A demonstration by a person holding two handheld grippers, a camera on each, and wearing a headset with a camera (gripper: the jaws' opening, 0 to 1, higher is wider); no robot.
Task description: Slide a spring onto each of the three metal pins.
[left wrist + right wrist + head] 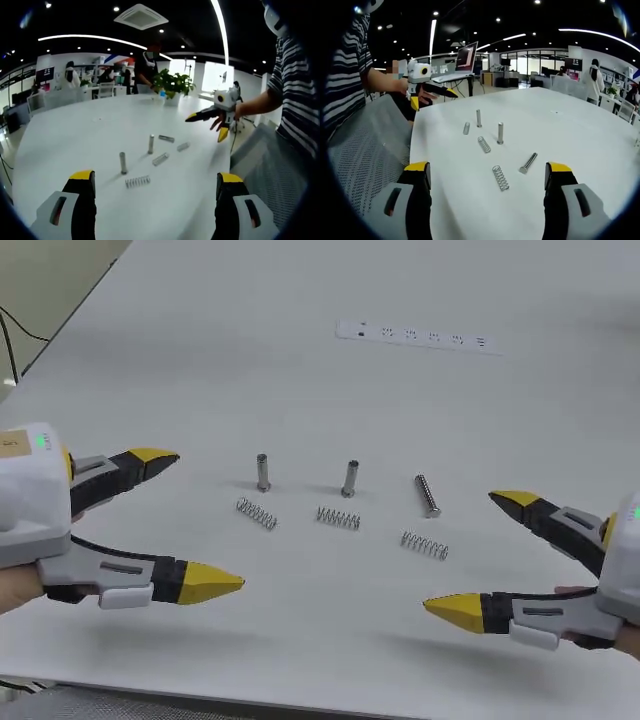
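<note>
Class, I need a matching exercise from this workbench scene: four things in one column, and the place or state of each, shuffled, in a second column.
Things
1. leftmost pin
2. rightmost pin
3. power strip
4. left gripper

Place or state
A. farthest back in the head view
B. open, holding nothing
C. standing upright
D. lying on its side

Pairs: 1-C, 2-D, 3-A, 4-B

Between the left fingers [210, 582] and the right fingers [455, 607] the worktop [330, 640] lies open; beyond the tips, pins [350, 478] and springs [338, 518] form the only obstacles, with gaps between.
</note>
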